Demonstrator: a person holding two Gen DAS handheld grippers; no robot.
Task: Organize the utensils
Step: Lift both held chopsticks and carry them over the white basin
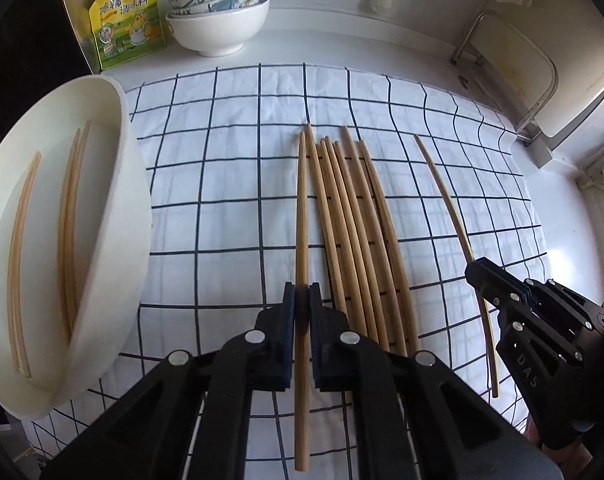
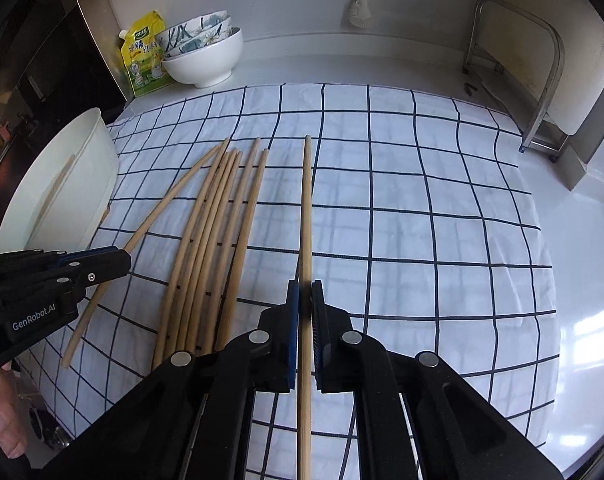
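Far left, white tub [image 1: 136, 184] tilted on its side, three chopsticks in the tub [image 1: 68, 232]; behind it a yellow seasoning pouch [image 1: 124, 16] and stacked bowls [image 1: 218, 20] at the back of the counter; checked cloth [image 1: 230, 208] covers the work area; left gripper [image 1: 301, 292] has its pads pinched together on a single chopstick, the left chopstick [image 1: 301, 208], which runs lengthwise between the fingers and sticks out both ways, tip pointing away from the camera; just right of it a loose bundle of chopsticks [image 1: 353, 232] lies on the cloth, roughly parallel, some touching or overlapping; next, set apart from the bundle, the right chopstick [image 2: 306, 208] sits clamped between the closed pads of the right gripper [image 2: 305, 292], also aligned along the fingers; whether either held stick is clear of the cloth cannot be told; far right, a metal rack [image 2: 541, 80] stands off the cloth; a brush [image 2: 359, 10] hangs on the back wall.
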